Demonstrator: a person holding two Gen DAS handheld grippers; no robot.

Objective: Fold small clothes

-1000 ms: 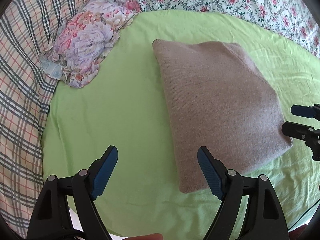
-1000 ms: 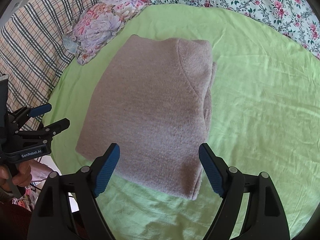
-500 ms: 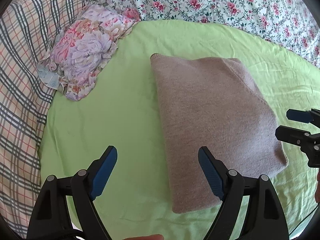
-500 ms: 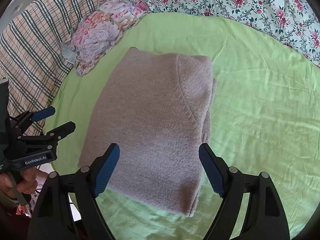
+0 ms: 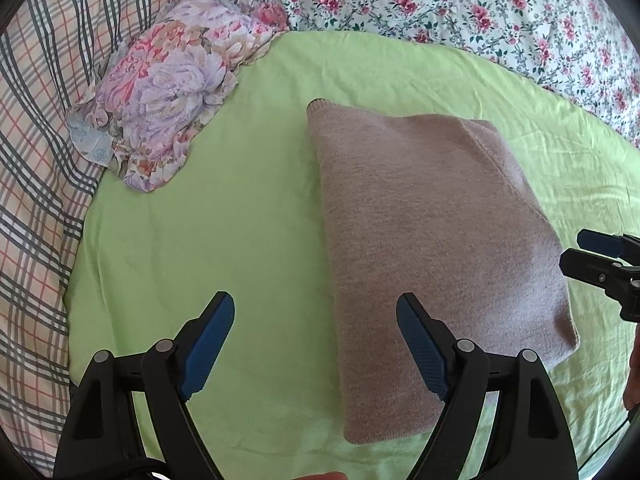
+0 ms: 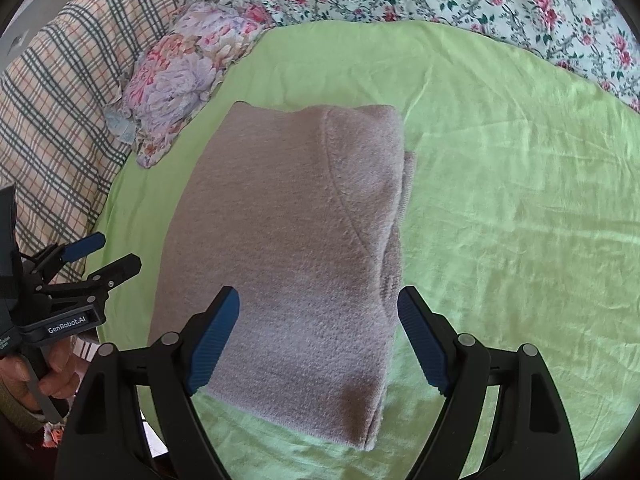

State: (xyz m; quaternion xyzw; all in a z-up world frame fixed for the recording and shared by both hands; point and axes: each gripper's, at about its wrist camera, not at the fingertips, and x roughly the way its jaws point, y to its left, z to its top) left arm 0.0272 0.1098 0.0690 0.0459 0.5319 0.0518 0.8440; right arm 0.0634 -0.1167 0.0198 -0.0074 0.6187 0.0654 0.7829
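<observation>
A taupe knit sweater (image 5: 432, 248) lies folded into a rectangle on the green sheet (image 5: 208, 232); it also shows in the right wrist view (image 6: 288, 240). My left gripper (image 5: 314, 340) is open and empty, above the sheet beside the sweater's near left edge. My right gripper (image 6: 318, 332) is open and empty, held over the sweater's near end. Each gripper appears in the other's view: the right one (image 5: 592, 256) beside the sweater's right edge, the left one (image 6: 96, 254) off its left side.
A folded floral garment (image 5: 172, 88) lies at the back left of the sheet, also in the right wrist view (image 6: 188, 76). A plaid cover (image 5: 36, 160) lies to the left and a rose-print cover (image 5: 480, 4) behind.
Both grippers have drawn back and up from the sweater, which sits lower and farther in each view. Both stay open; the sweater has not moved.
</observation>
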